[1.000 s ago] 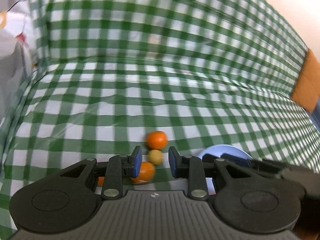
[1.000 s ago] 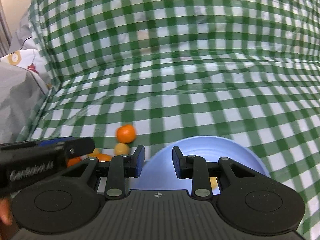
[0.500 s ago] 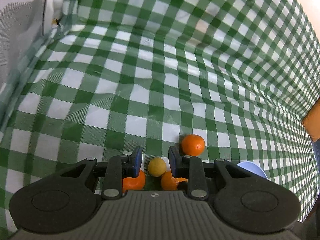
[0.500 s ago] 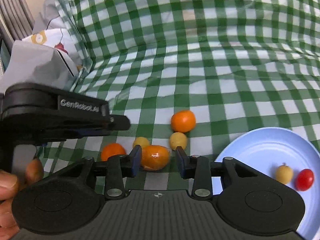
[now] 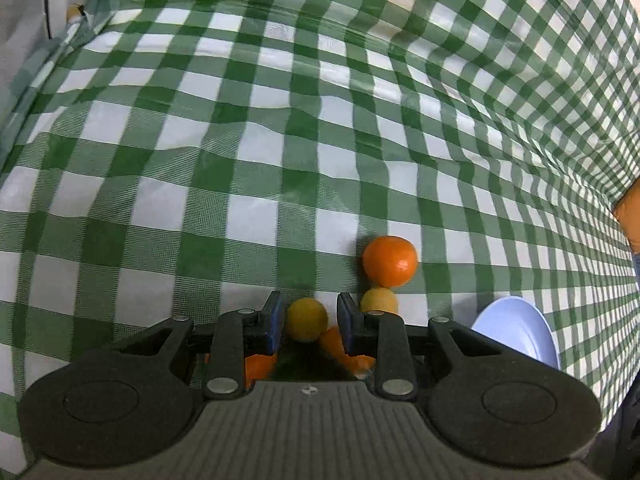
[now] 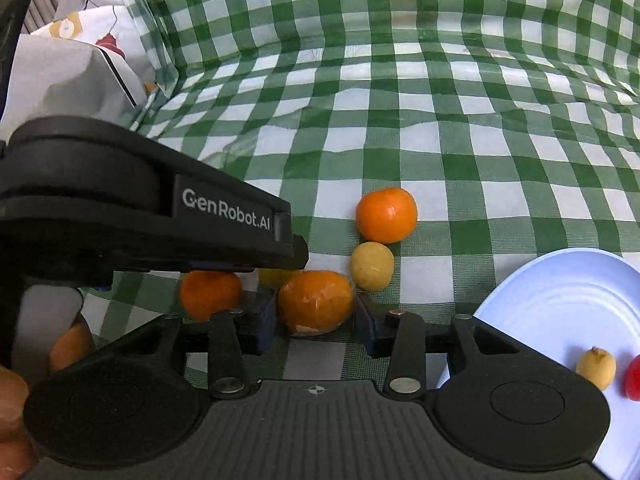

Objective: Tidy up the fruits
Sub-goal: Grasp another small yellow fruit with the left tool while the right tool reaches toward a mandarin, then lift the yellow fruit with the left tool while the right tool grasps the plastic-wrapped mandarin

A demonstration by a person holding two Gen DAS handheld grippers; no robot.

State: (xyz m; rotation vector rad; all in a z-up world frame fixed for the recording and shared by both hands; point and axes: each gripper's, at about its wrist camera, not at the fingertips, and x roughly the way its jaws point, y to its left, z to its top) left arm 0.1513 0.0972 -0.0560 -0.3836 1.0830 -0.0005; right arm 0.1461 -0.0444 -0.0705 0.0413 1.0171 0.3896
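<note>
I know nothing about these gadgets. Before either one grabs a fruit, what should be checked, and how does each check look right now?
1. Right gripper straddles a fruit: ok; its fingers are opening around the peeled-looking orange.
2. Right fingers pressing that orange: not ok; gaps show on both sides.
3. Left gripper lined up with a fruit: ok; the small yellow fruit sits between its fingers.
4. Left fingers gripping it: cannot tell.
5. Neighbours clear: not ok; another yellow fruit and a whole orange crowd close.
6. Blue plate has room: ok; only two small fruits lie on it.
</note>
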